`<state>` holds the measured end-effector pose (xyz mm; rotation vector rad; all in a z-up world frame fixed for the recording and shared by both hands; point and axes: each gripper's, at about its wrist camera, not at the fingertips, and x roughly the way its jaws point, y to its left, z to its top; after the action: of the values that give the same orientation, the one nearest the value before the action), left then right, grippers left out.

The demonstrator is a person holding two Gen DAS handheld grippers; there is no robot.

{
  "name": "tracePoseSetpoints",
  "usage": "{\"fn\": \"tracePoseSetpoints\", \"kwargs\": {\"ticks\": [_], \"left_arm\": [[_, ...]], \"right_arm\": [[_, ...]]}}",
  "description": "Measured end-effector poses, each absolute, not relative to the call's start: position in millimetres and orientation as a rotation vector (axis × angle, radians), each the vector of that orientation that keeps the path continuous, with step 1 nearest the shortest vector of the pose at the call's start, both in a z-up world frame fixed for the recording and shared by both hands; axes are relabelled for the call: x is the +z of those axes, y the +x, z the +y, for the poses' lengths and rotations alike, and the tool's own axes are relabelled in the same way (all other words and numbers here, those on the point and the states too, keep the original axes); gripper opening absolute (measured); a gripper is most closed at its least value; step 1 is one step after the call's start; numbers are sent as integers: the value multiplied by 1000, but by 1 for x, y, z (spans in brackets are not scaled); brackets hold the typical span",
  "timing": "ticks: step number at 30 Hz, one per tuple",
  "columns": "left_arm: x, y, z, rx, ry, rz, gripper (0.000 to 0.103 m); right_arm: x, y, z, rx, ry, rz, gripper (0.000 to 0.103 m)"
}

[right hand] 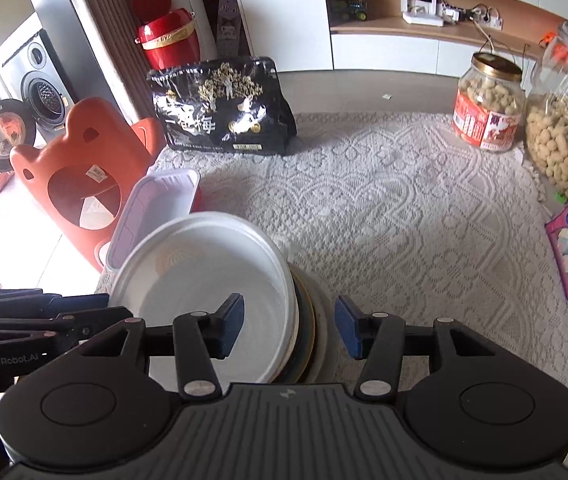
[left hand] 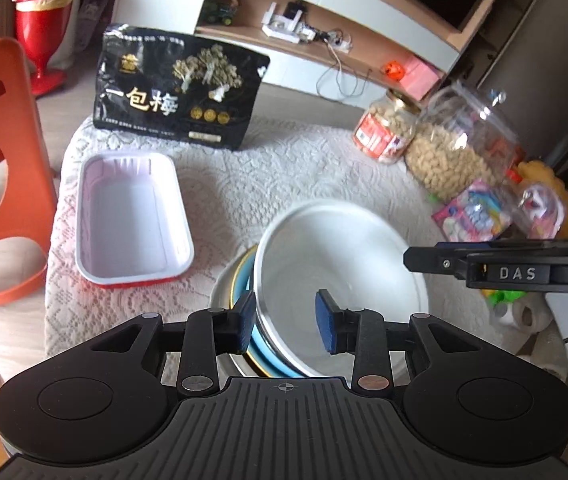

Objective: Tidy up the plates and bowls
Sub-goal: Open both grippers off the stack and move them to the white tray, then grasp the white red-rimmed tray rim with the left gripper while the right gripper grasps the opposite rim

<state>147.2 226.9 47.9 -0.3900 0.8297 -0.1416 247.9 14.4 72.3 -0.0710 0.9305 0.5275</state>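
Left wrist: L hand-held gripper (left hand: 285, 322) spread astride white bowl (left hand: 343, 264) rim; R hand-held gripper (right hand: 287, 326) ("DAS") same.

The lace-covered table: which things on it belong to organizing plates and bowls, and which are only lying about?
For the job: white round bowl; stacked plates under it; rectangular white plastic tray.

Lying about: black snack bag; glass peanut jar; clear peanut container; pink candy packet.

A home living room: lace-covered table (right hand: 383, 200), TV shelf (right hand: 423, 28), snack jars (right hand: 487, 108).
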Motion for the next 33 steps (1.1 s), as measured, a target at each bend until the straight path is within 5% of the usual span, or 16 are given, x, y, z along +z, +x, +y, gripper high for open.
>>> {"fn": "tracePoseSetpoints", "kwargs": {"ticks": [6,12,20,33], "left_arm": [[78,151,299,44,-470,711,36],[18,216,359,200,-554,848,36],[-33,278,370,216,-556,1035,36],[-53,301,357,117,-464,1127,34]], "right_arm": [[105,273,67,600,-73,897,60],[76,314,147,582,-127,1049,59],[14,364,221,441,-186,1203,31],[-49,396,255,377,-133,1414,22]]}}
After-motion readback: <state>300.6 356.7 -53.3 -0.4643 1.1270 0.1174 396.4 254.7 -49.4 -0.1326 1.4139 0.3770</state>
